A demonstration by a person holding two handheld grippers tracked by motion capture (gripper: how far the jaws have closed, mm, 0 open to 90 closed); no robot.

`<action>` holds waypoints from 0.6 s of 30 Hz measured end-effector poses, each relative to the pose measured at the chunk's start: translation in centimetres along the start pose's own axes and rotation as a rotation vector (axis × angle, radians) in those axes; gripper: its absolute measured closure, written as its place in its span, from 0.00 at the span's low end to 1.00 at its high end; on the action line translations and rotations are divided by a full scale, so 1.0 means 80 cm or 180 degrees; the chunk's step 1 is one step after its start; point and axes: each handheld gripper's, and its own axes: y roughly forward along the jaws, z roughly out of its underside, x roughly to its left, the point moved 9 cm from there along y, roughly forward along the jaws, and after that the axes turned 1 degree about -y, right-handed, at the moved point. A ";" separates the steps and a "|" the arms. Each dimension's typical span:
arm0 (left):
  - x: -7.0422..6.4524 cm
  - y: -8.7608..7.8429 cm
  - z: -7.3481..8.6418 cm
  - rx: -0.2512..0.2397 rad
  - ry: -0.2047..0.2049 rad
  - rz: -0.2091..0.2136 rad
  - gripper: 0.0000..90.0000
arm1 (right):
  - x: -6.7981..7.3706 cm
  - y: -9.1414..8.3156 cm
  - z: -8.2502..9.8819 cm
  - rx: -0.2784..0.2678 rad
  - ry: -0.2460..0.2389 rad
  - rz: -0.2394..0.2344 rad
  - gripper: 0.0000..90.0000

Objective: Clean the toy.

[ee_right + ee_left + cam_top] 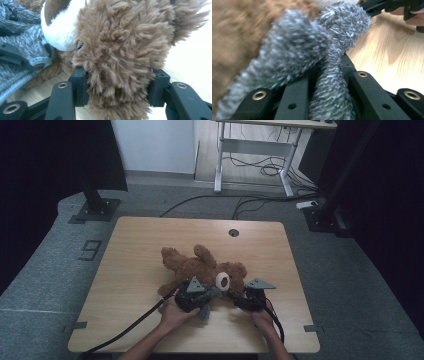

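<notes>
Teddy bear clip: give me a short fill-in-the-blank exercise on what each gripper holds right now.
1. The left gripper is shut on a grey ____.
2. The right gripper clamps the bear's ____.
3. The bear lies on a ____ table.
4. The snout is ____ in colour.

Missing words: scarf; head; wooden; white

Brown teddy bear (pixel 200 267) lies sprawled on its back; grey, seemingly knitted scarf (pixel 329 75) beside its head.
</notes>
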 end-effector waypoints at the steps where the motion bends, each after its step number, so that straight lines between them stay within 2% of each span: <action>1: 0.003 -0.005 0.003 -0.0007 -0.0021 -0.0018 0.83 | 0.001 0.000 0.000 0.0004 -0.0009 -0.0009 0.52; 7: 0.024 -0.041 0.020 -0.0042 -0.0160 -0.0114 0.83 | 0.002 -0.001 0.000 0.0001 0.0000 -0.0059 0.54; 8: 0.024 -0.047 0.019 -0.0066 -0.0147 -0.0115 0.83 | 0.003 -0.001 -0.001 -0.0011 0.0012 -0.0082 0.54; 13: 0.010 -0.059 -0.004 -0.0260 -0.0062 -0.0074 0.83 | 0.010 -0.004 -0.005 -0.0064 0.0039 -0.0240 0.54; 16: -0.001 -0.054 -0.025 -0.0348 -0.0028 -0.0027 0.82 | 0.014 -0.007 -0.007 -0.0106 0.0022 -0.0364 0.51; 18: -0.010 -0.044 -0.041 -0.0399 0.0006 0.0028 0.82 | 0.019 -0.009 -0.008 -0.0137 0.0085 -0.0526 0.46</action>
